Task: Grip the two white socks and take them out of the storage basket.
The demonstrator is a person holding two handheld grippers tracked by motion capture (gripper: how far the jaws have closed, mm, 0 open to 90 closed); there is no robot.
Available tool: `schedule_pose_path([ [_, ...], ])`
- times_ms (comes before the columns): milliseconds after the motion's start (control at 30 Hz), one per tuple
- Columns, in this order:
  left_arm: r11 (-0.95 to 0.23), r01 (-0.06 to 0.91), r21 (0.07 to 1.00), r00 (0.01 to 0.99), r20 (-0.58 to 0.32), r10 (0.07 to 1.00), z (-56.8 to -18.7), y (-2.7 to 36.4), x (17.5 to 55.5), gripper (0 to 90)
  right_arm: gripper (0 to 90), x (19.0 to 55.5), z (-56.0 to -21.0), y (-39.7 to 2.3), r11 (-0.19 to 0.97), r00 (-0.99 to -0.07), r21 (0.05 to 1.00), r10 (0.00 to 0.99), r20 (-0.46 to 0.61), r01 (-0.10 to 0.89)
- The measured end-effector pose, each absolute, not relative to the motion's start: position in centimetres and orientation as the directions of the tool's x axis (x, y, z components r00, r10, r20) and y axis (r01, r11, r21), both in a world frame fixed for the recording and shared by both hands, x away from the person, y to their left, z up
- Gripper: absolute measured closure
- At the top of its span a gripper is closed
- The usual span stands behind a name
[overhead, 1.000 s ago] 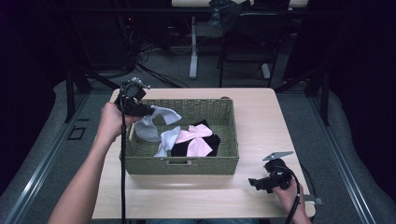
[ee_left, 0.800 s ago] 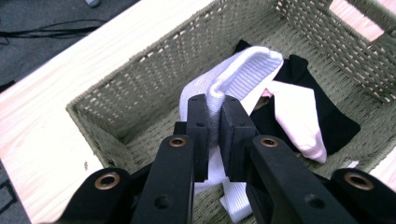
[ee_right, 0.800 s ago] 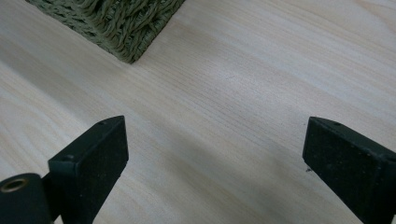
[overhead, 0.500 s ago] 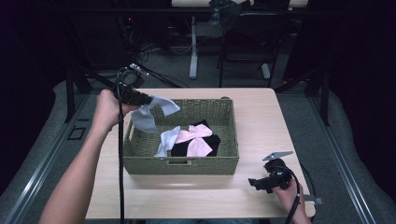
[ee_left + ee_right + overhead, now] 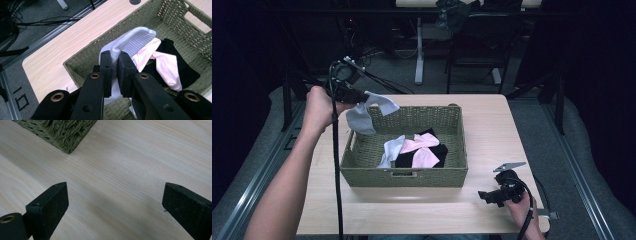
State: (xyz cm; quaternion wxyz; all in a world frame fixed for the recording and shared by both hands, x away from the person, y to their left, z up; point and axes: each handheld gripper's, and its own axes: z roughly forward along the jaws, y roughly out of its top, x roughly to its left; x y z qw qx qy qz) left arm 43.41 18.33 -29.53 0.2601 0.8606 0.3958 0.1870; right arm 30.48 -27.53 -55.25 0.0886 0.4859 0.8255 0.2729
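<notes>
1. The left gripper (image 5: 114, 61) is clamped on a pale grey sock (image 5: 369, 112), its two black pads pinching the fabric near the ribbed cuff, with cloth bunched between them and hanging below.
2. The grey sock hangs in the air above the far-left corner of the woven basket (image 5: 404, 175), clear of the rim; one end droops toward the basket's inside and the other flares out over the far wall.
3. It looks light and wholly limp: it folds over itself and drapes from the pinch, so it should swing with any quick move and may snag on the basket's rough weave.
4. The ribbed cuff is the best place to hold, since the knit there is thicker and gives the pads something to bite. A pinch on a single thin layer would likely slip.
5. Inside the basket, toward its near-right part, lie a white sock (image 5: 391, 150), a pink sock (image 5: 422, 150) and a black sock (image 5: 439, 150), overlapping one another.
6. The right gripper (image 5: 492, 196) rests on the table (image 5: 492, 120) just off the basket's near-right corner, jaws spread wide with nothing but bare wood between them.
</notes>
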Motion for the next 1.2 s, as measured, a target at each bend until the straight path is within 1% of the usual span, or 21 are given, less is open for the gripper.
schedule_pose_path([
  [333, -0.528, 0.588, 0.613, 0.582, 0.132, 0.802, -28.1, 19.8, 43.1, 83.6, 6.2, 30.6, -55.3, -27.5, 0.377, -0.51, 0.535, 0.852, 0.121, 0.756],
  [500, -0.505, 0.594, 0.627, 0.547, 0.145, 0.824, -27.6, 21.1, 43.1, 83.6, 6.2, 30.4, -55.2, -27.4, 0.372, -0.51, 0.539, 0.851, 0.126, 0.755],
  [567, -0.487, 0.595, 0.639, 0.537, 0.135, 0.833, -27.4, 21.7, 42.9, 83.7, 6.2, 30.3, -55.2, -27.4, 0.376, -0.513, 0.54, 0.85, 0.123, 0.753],
  [767, -0.468, 0.602, 0.647, 0.507, 0.143, 0.85, -27.0, 23.1, 42.6, 83.8, 6.2, 30.5, -55.4, -27.6, 0.37, -0.505, 0.536, 0.854, 0.126, 0.758],
  [1000, -0.417, 0.627, 0.658, 0.455, 0.125, 0.882, -27.2, 25.4, 42.8, 84.3, 6.4, 30.4, -55.3, -27.5, 0.383, -0.51, 0.528, 0.852, 0.115, 0.758],
  [1200, -0.375, 0.64, 0.671, 0.408, 0.117, 0.905, -27.5, 27.0, 42.5, 84.3, 5.9, 30.3, -55.3, -27.5, 0.363, -0.507, 0.547, 0.851, 0.134, 0.754],
])
